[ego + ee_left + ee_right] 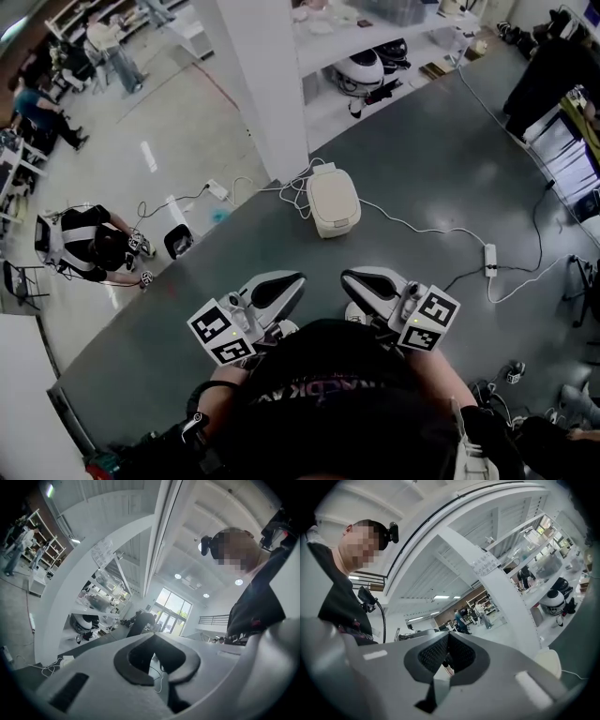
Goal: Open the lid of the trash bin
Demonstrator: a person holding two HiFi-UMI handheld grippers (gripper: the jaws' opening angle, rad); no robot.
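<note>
Trash bin stands on floor near pillar.

Cream trash bin, dark grey floor, white cable

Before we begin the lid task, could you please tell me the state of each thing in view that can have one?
trash bin: closed, standing on the floor, untouched.
left gripper: jaws together, empty, short of the bin.
right gripper: jaws together, empty, short of the bin.
power strip: lying flat on the floor.
</note>
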